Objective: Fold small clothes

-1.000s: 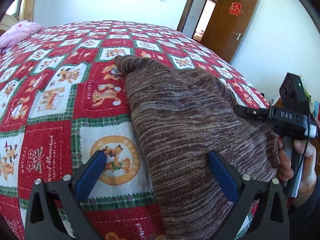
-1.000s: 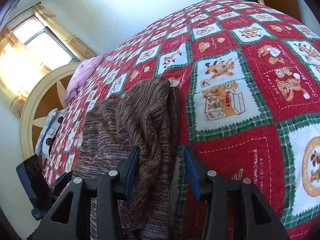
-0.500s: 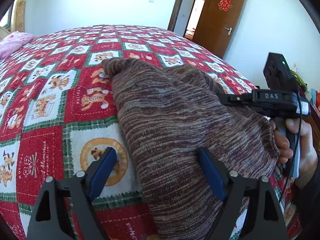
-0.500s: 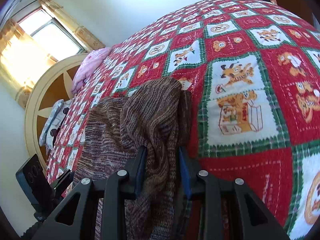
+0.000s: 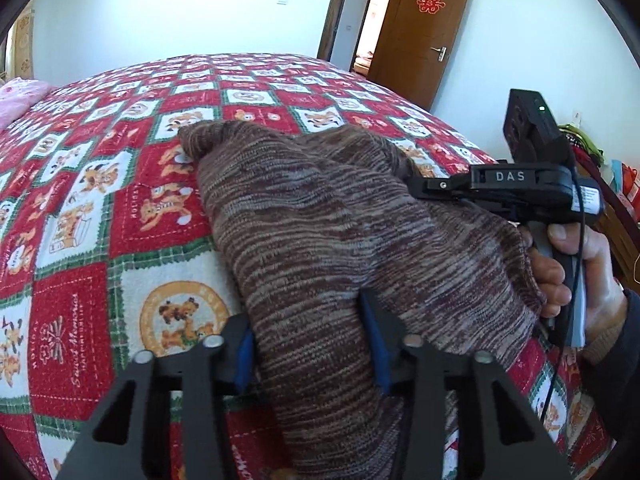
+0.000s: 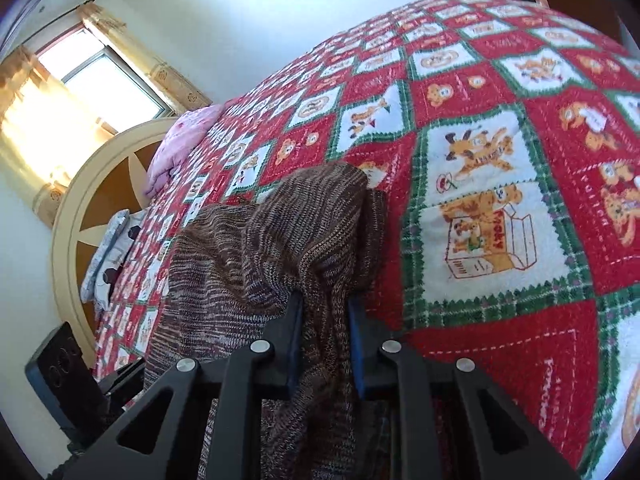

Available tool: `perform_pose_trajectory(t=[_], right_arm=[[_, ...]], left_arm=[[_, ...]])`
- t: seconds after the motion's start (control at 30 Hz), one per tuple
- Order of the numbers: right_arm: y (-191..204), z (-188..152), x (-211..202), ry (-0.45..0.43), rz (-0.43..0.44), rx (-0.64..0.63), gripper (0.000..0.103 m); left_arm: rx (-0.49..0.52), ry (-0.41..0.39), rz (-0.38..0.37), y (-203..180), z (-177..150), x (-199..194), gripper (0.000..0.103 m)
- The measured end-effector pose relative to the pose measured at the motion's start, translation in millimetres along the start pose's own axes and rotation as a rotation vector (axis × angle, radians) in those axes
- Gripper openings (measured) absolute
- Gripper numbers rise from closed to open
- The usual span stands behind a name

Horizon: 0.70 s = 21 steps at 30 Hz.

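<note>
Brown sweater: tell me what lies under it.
The sweater lies on the red quilt with bear patches, which shows all round it. Whatever is under the knit itself is covered. Both tongs, left and right, pinch its near edge.

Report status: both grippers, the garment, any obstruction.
Left gripper and right gripper have just closed on the brown knit sweater. Sweater bunched on the red patchwork bedspread. Nothing in the way.

left wrist view close, facing down toward door, right wrist view toward window, both sharing brown knit garment (image 5: 320,240) on bedspread (image 5: 80,200)
</note>
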State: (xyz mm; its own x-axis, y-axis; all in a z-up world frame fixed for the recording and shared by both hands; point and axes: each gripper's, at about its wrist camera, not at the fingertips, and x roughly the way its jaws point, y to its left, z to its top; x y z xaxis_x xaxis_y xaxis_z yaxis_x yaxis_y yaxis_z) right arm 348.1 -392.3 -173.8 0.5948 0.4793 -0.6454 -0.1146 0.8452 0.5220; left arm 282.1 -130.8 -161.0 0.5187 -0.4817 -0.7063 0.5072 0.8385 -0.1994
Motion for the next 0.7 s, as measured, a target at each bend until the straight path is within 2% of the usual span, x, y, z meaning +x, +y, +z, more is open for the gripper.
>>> perform_pose_trajectory(t=[0.1, 0.3, 0.43, 0.7], right_arm=[[13, -2, -10, -0.027, -0.012, -0.01, 0.019], [45, -2, -32, -0.066, 0.013, -0.036, 0.018], [73, -7, -30, -0.054, 0.021, -0.074, 0.018], [118, -28, -12, -0.028, 0.093, -0.089, 0.018]], left_arm=[[-0.014, 0.002, 0.013, -2, 1, -6, 0.035], [-0.012, 0.002, 0.013, -6, -2, -32, 0.031], [0.0, -0.023, 0.02, -4, -8, -58, 0.03], [-0.016, -0.061, 0.064, 23, -23, -104, 0.03]])
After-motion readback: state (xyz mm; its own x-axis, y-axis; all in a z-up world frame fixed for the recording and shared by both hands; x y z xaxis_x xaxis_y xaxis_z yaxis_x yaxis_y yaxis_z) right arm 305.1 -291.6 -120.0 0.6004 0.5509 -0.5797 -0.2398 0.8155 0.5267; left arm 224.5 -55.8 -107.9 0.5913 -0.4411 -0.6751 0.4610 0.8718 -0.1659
